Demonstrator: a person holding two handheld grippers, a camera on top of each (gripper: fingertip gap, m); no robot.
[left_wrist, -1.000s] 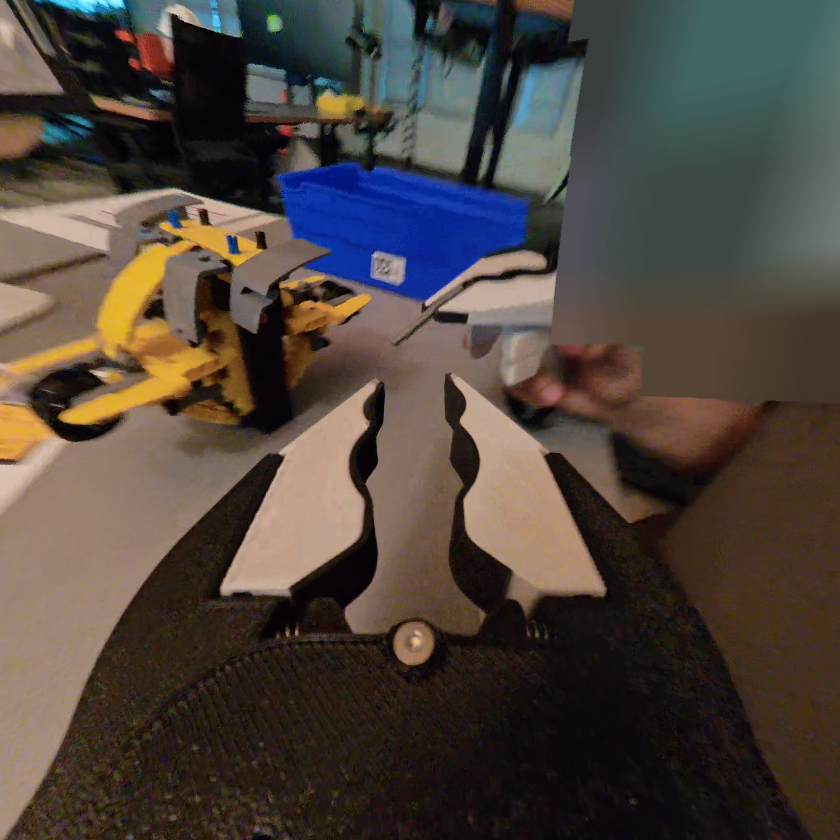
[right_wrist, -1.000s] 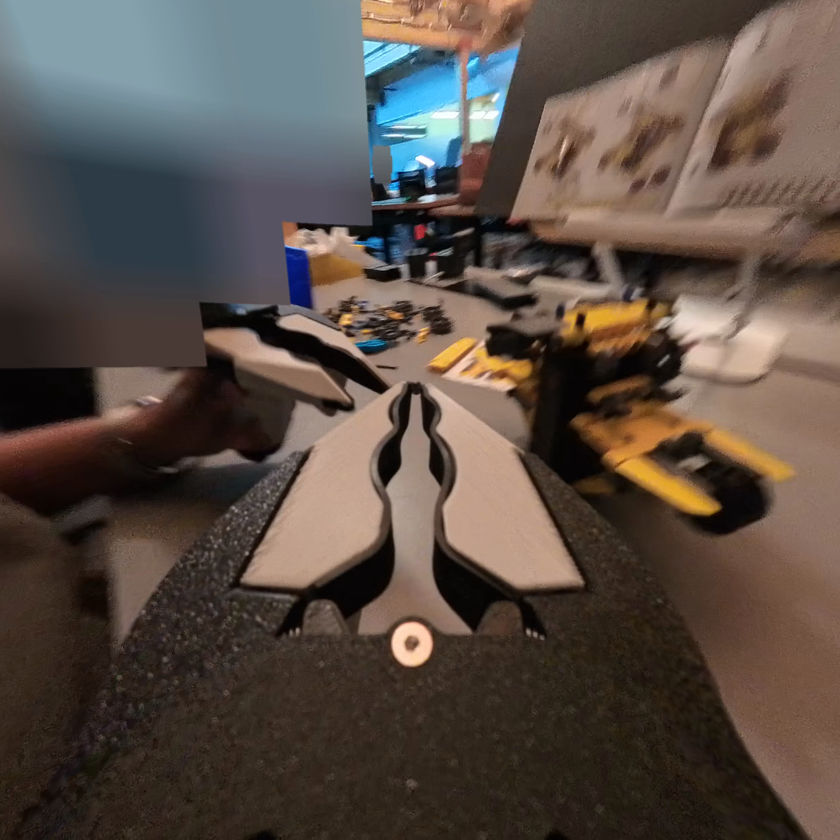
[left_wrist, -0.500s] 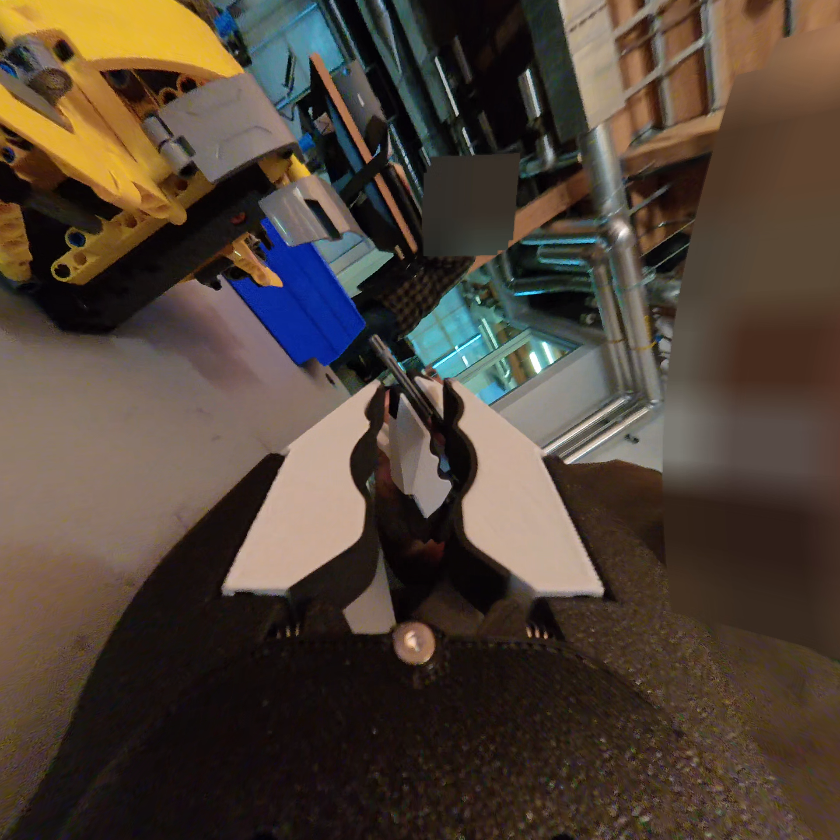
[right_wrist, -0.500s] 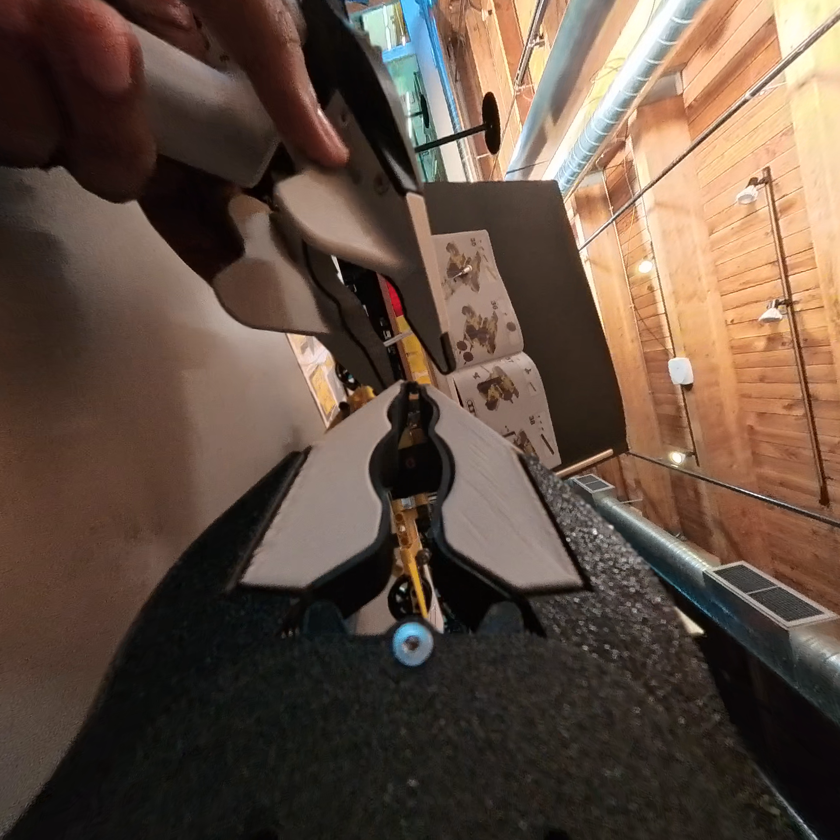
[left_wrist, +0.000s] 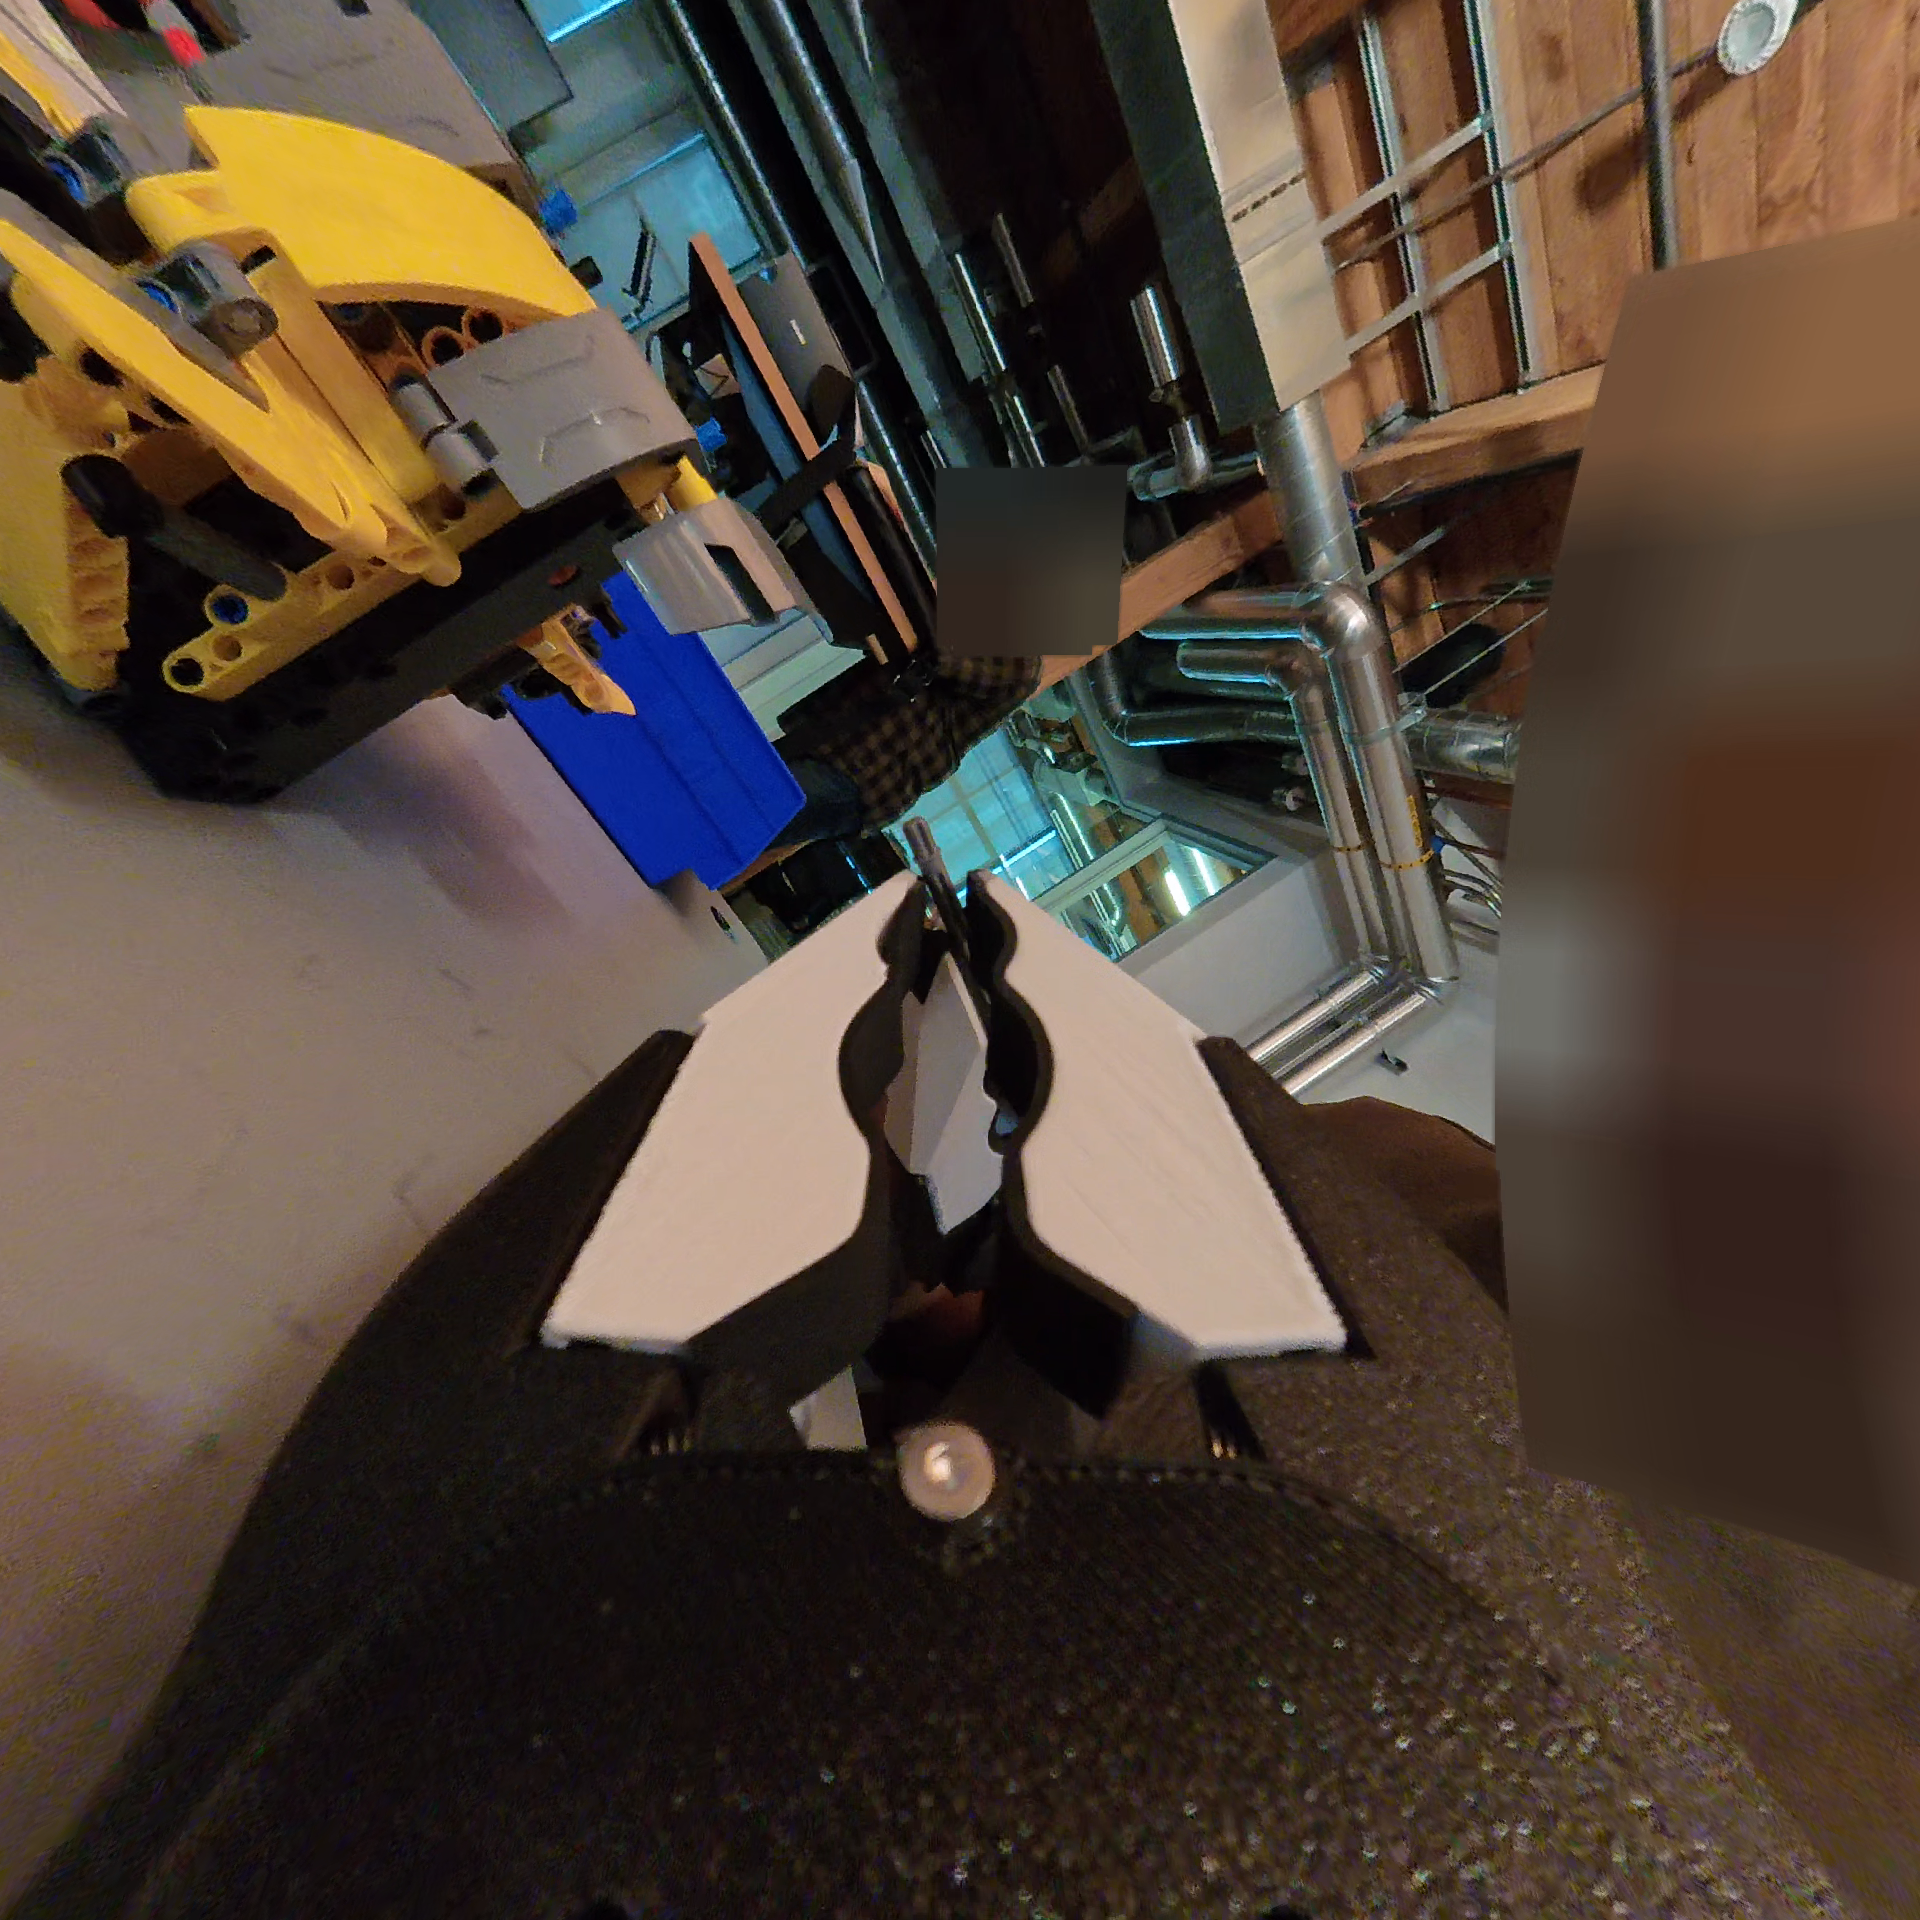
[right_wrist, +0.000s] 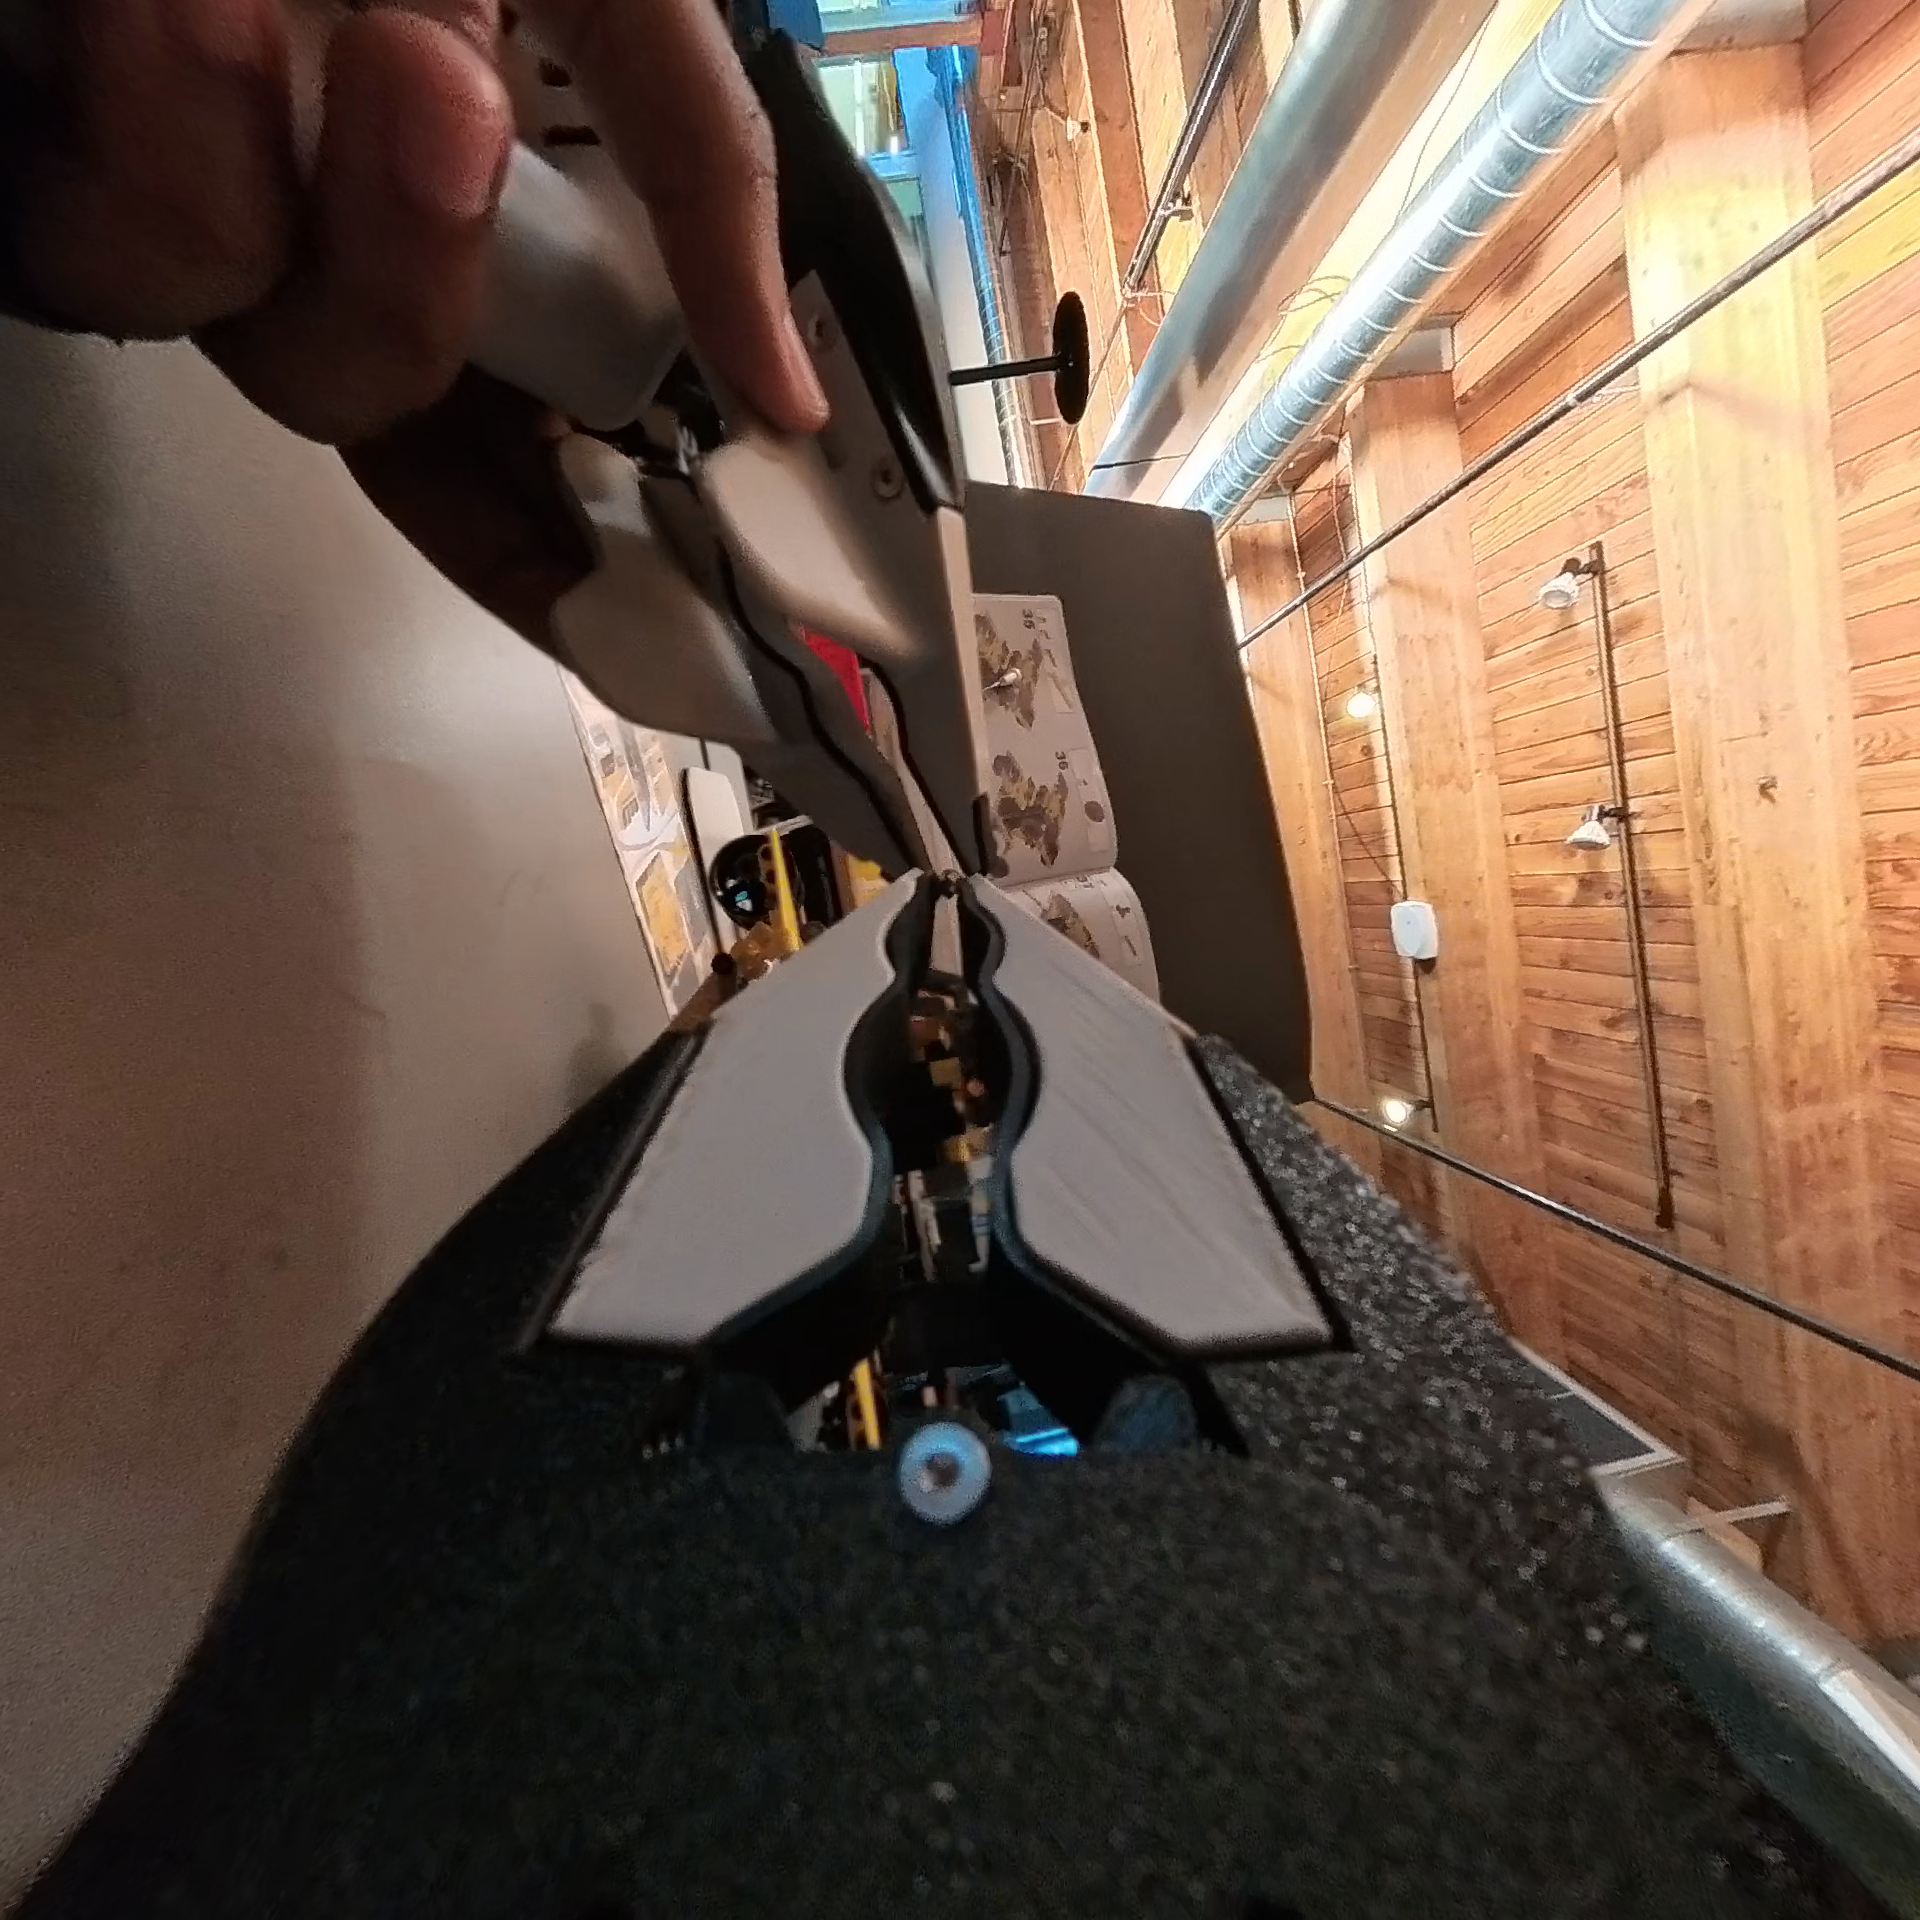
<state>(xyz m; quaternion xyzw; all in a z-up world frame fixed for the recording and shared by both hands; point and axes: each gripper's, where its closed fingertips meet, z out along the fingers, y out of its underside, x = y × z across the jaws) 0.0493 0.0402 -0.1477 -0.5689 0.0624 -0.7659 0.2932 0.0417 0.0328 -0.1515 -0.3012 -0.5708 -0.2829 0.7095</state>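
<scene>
The left gripper (left_wrist: 948, 902) pinches a thin dark pin (left_wrist: 932, 871) at its fingertips; the right gripper (right_wrist: 943, 896), pressed together, meets it tip to tip. A yellow model (left_wrist: 281, 436) stands up-left of the left gripper, a blue bin (left_wrist: 665, 748) beyond.

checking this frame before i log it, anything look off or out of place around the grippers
Nothing looks spilled or broken. Both views are rolled sideways. The left gripper is pinched on a thin dark rod, and the right gripper meets the same small part tip to tip. The yellow brick-built vehicle sits on the grey table, apparently intact.
</scene>
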